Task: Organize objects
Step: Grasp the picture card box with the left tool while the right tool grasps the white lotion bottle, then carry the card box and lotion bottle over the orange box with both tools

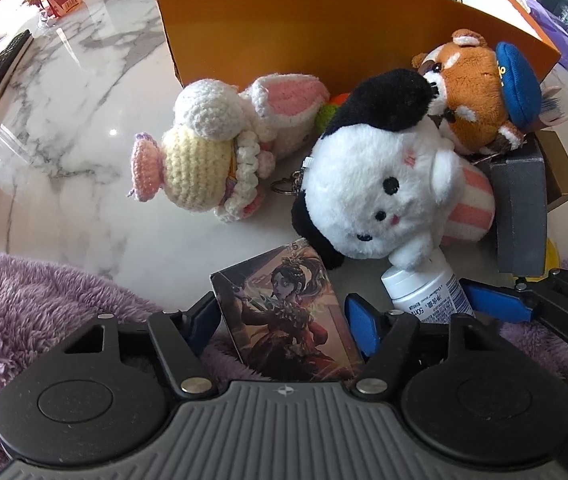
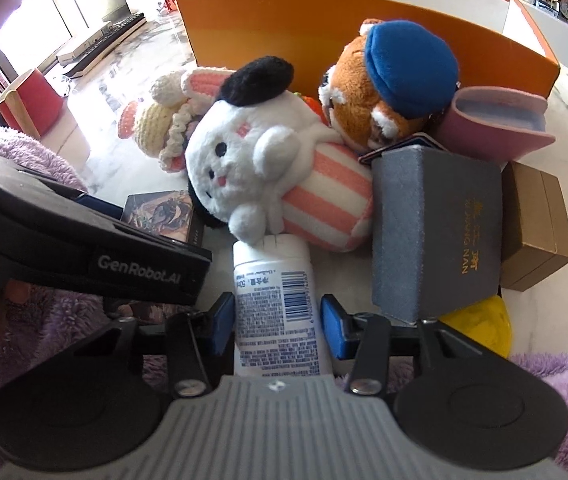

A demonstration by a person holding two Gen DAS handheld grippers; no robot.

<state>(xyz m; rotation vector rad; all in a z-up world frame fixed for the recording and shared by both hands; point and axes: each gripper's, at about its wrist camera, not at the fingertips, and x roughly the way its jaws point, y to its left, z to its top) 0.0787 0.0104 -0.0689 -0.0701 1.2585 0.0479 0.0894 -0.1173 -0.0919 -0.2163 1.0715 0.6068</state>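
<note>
Right gripper [image 2: 276,322] straddles the white tube [image 2: 278,308], pads narrow but not quite pressing, its long axis running toward twelve o'clock under the white plush [image 2: 260,156], while the left gripper [image 1: 280,320] stands wide around the picture box [image 1: 288,320].

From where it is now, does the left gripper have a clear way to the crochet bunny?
Probably not yet. The left gripper has the illustrated card box between its jaws, so they are occupied. Beyond the box, bare marble leads to the crochet bunny.
</note>
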